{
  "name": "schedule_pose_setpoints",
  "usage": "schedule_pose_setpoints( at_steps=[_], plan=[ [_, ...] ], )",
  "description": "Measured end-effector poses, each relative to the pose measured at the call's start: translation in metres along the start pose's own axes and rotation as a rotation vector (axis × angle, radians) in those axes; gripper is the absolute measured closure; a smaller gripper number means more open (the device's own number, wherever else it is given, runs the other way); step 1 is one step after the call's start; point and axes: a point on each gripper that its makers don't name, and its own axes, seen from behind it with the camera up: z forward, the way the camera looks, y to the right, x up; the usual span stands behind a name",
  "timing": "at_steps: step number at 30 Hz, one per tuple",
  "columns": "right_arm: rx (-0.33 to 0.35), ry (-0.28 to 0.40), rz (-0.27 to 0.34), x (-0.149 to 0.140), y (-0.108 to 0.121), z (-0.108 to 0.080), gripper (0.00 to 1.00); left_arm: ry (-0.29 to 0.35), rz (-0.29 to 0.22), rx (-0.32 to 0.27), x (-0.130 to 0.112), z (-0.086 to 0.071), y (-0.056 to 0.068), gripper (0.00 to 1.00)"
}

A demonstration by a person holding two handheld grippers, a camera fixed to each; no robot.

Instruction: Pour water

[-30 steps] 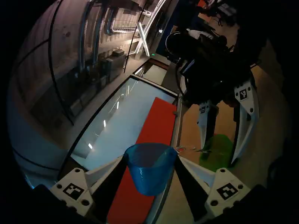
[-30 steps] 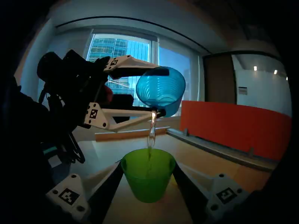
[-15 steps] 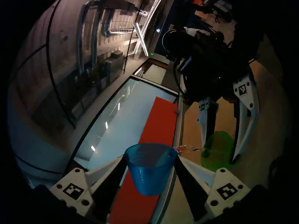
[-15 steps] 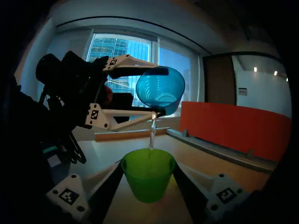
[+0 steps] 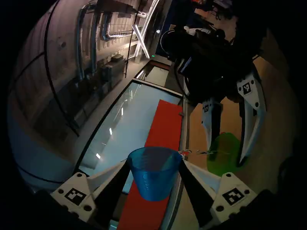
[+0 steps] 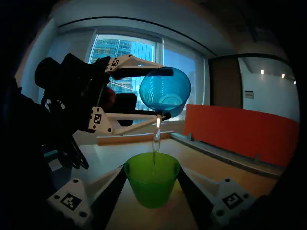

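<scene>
Water [image 6: 155,138] pours over table [image 6: 134,216], left tool [image 5: 154,165] clamping blue cup [image 5: 154,180], right tool [image 6: 152,170] green cup [image 6: 152,186].

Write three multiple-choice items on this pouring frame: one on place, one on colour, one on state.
1. Where is the translucent blue plastic cup relative to the translucent green plastic cup? A) inside it B) above it, tipped C) beside it, upright
2. What colour is the long flat panel at right? A) orange-red B) yellow C) white
3. What is the water doing? A) sitting still B) missing the green cup C) streaming thinly into the green cup
B: it hangs tilted over the green cup. A: the panel shows orange-red. C: a stream falls from its rim.
</scene>
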Motion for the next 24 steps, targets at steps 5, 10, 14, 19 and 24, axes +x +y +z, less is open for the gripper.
schedule_pose_setpoints(
  at_steps=[5, 10, 14, 19, 24],
  plan=[
    [-0.003, -0.001, -0.007, 0.0000, 0.0007, -0.0008, 0.09, -0.001, 0.021, 0.003, 0.0010, 0.0000, -0.0025, 0.13],
    [-0.004, 0.000, -0.007, 0.0001, 0.0009, -0.0009, 0.09, 0.000, 0.037, 0.004, 0.0020, 0.0004, -0.0032, 0.13],
    [-0.004, 0.001, -0.006, -0.0006, 0.0013, -0.0011, 0.09, 0.002, 0.049, 0.004, 0.0040, 0.0014, -0.0024, 0.13],
    [-0.008, 0.000, -0.008, -0.0004, 0.0015, -0.0011, 0.09, 0.005, 0.070, 0.001, 0.0067, 0.0018, -0.0023, 0.13],
    [-0.008, 0.003, -0.007, 0.0004, 0.0021, -0.0015, 0.09, 0.004, 0.093, 0.003, 0.0081, 0.0009, -0.0023, 0.13]
  ],
)
